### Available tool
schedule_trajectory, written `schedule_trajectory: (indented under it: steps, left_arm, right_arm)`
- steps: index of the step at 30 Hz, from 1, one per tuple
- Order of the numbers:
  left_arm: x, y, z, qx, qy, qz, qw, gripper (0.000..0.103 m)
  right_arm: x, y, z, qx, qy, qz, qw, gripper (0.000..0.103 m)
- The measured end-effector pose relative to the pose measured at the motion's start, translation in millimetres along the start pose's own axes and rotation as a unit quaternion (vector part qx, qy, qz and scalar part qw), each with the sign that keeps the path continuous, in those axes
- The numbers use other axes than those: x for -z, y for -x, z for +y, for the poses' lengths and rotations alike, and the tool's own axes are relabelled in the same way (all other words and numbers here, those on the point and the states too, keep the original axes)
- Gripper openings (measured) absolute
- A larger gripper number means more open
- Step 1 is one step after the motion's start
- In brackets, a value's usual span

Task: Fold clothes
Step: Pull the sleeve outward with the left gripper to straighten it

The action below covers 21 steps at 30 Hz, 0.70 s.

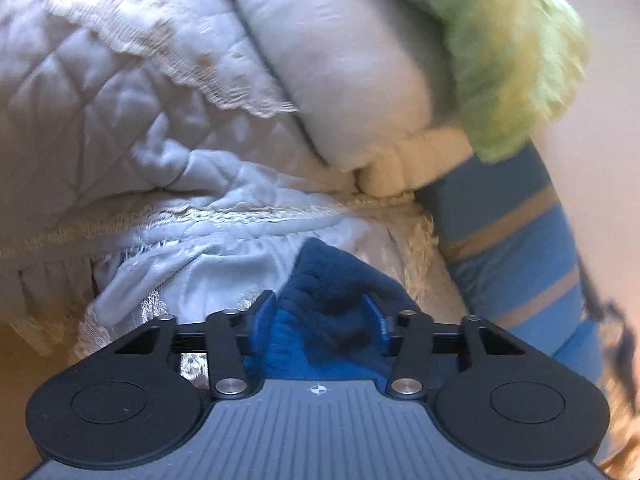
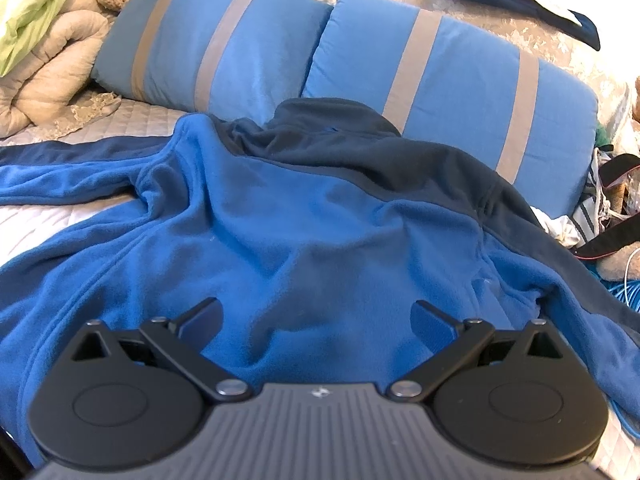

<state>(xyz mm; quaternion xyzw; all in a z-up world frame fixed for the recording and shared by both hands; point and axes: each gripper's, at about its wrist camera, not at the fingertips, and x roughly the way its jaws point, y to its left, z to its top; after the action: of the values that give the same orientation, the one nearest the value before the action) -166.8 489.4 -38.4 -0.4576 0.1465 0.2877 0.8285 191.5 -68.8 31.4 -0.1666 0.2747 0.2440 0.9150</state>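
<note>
A blue fleece jacket [image 2: 304,216] with dark navy shoulders and collar lies spread on the bed, its collar against the pillows and one sleeve stretched out to the left. My right gripper [image 2: 316,320] hovers just above the jacket's lower back, its jaws wide apart with nothing between them. In the left wrist view my left gripper [image 1: 320,320] is shut on a bunched fold of the blue fleece jacket [image 1: 328,304], navy and bright blue, held up over the bedding. The rest of the jacket is hidden in that view.
Two blue pillows with tan stripes [image 2: 452,76] lean at the bed's head. A rolled beige quilt [image 1: 344,72] and a lime green cloth [image 1: 508,52] sit at the left. A grey quilted bedspread [image 2: 48,216] covers the bed. Bags and cables [image 2: 612,208] crowd the right side.
</note>
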Motion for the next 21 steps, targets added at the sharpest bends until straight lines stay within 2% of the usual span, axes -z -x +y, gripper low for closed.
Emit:
schedule_trajectory:
  steps: [2, 5, 7, 10, 14, 15, 17, 18, 20, 21]
  left_arm:
    - [3.2, 5.2, -16.8, -0.016, -0.039, 0.004, 0.9991, 0.022]
    - [14.0, 13.0, -47.2, -0.016, -0.096, 0.009, 0.9952, 0.016]
    - [25.8, 19.3, -74.2, -0.001, -0.141, 0.013, 0.9899, 0.016]
    - [54.0, 12.9, -103.1, -0.010, -0.213, 0.032, 0.9765, 0.016]
    - [94.2, 0.2, -138.6, -0.030, -0.307, 0.062, 0.9492, 0.018]
    - [103.8, -4.1, -144.2, -0.038, -0.324, 0.070, 0.9428, 0.019]
    - [119.8, -17.0, -146.5, -0.052, -0.332, 0.093, 0.9372, 0.023]
    - [127.1, -20.8, -147.4, -0.055, -0.339, 0.100, 0.9338, 0.025]
    - [140.8, -21.5, -151.4, -0.061, -0.366, 0.097, 0.9236, 0.041]
    - [147.3, -18.9, -155.1, -0.062, -0.382, 0.091, 0.9174, 0.043]
  right_arm:
    - [-0.4, 0.7, 1.4, -0.003, 0.002, -0.001, 1.000, 0.103]
    - [-1.1, 2.4, 4.3, -0.006, 0.008, -0.005, 1.000, 0.103]
    - [-1.2, 3.0, 5.6, -0.006, 0.010, -0.006, 1.000, 0.103]
    - [-1.4, 3.3, 5.5, -0.006, 0.008, -0.006, 1.000, 0.103]
    - [-1.4, 4.4, 5.1, -0.006, 0.007, -0.007, 1.000, 0.103]
    - [-1.4, 4.7, 5.0, -0.006, 0.007, -0.007, 1.000, 0.103]
    - [-1.2, 5.2, 4.6, -0.006, 0.006, -0.008, 1.000, 0.103]
    - [-1.0, 5.3, 4.5, -0.006, 0.006, -0.008, 1.000, 0.103]
    - [-1.0, 5.4, 3.8, -0.005, 0.005, -0.007, 1.000, 0.103]
    - [-1.4, 5.5, 3.2, -0.005, 0.005, -0.007, 1.000, 0.103]
